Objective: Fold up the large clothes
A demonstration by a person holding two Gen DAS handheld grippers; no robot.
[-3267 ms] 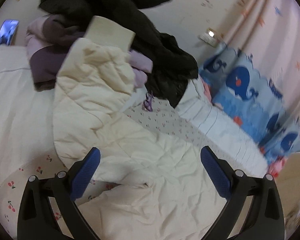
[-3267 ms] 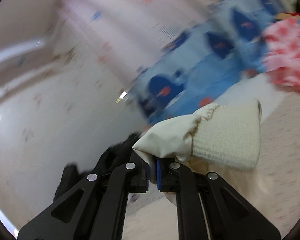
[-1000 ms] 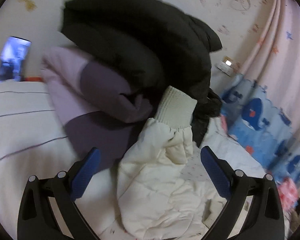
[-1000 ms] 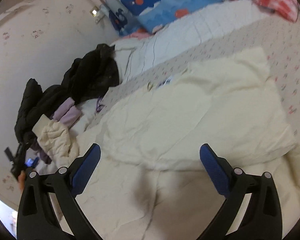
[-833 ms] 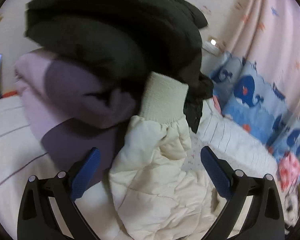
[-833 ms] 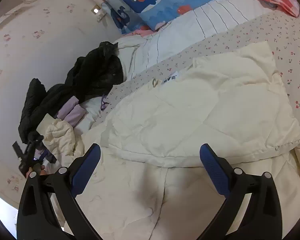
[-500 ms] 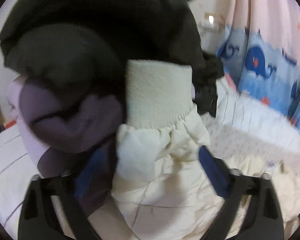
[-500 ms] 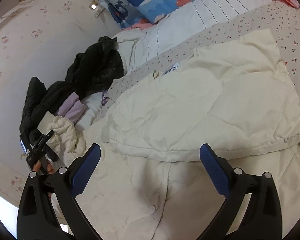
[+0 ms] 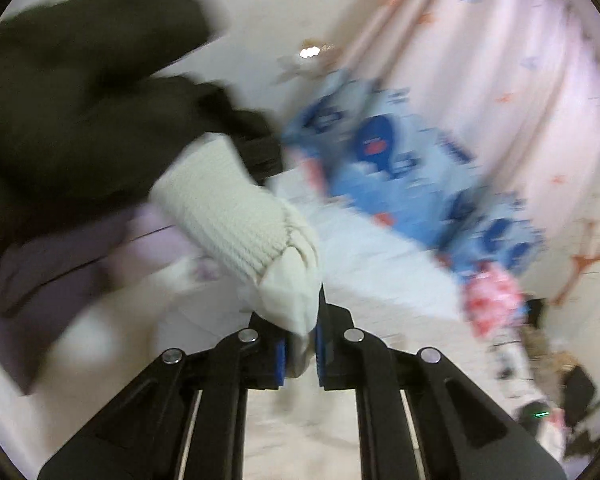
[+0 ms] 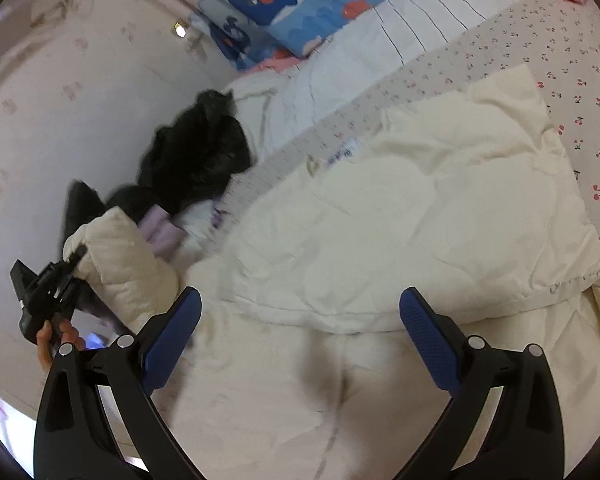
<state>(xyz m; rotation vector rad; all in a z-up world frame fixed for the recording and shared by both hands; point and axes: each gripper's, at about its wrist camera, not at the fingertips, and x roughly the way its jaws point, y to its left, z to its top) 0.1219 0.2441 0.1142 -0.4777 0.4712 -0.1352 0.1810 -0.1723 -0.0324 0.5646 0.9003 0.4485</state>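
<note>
I had the left gripper [image 9: 300, 354] clamped on the sleeve [image 9: 288, 296] by its cuff [image 9: 228, 204], the jacket [image 10: 412, 216] lay spread on the bed [image 10: 580, 60], the right gripper [image 10: 300, 340] hung open over it, and next, I judged, the sleeve needed carrying across the body.

Left wrist view heavily motion-blurred, esp. whale bedding [image 9: 400, 168] at 2 o'clock. Right wrist view sharp, soft even light; fisheye bending and dark vignette seen at edges.
</note>
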